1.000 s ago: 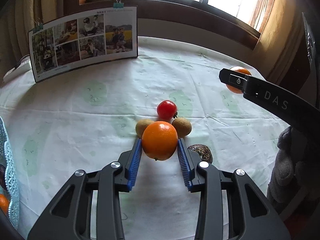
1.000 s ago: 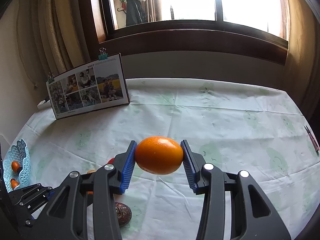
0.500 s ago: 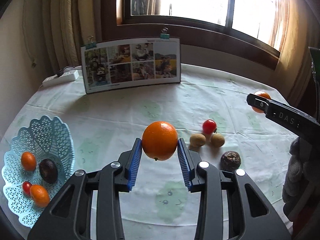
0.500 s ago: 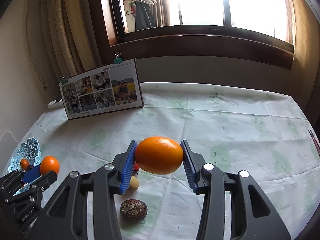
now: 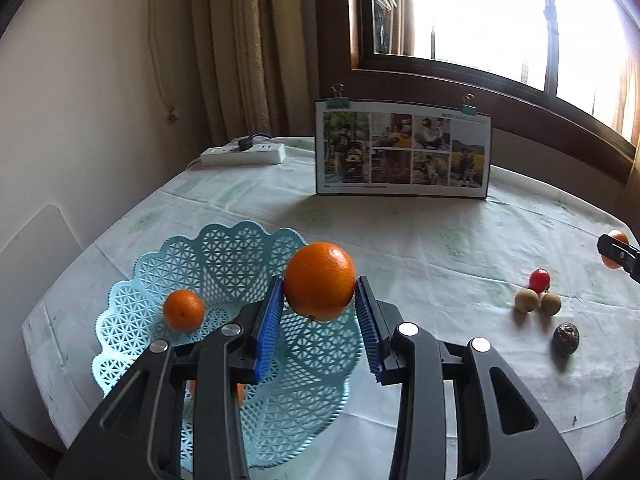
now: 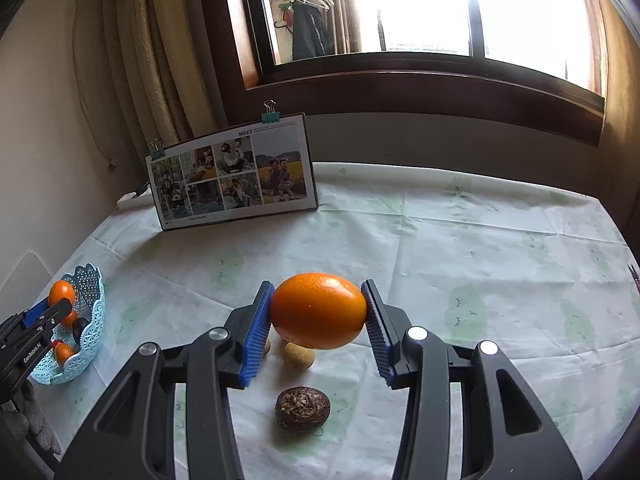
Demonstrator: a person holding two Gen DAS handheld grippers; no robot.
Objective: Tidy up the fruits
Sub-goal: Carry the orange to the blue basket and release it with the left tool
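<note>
While held over basket (image 5: 224, 252), orange (image 5: 319, 280), small orange (image 5: 183, 310) inside

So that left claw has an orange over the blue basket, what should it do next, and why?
Probably lower a little and open. The left gripper holds its orange above the basket, where a smaller orange already lies, with bare mesh beneath for it to land.

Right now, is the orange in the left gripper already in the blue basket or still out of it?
Still out: the orange sits clamped in the left gripper, above the blue basket, not resting in it.
</note>
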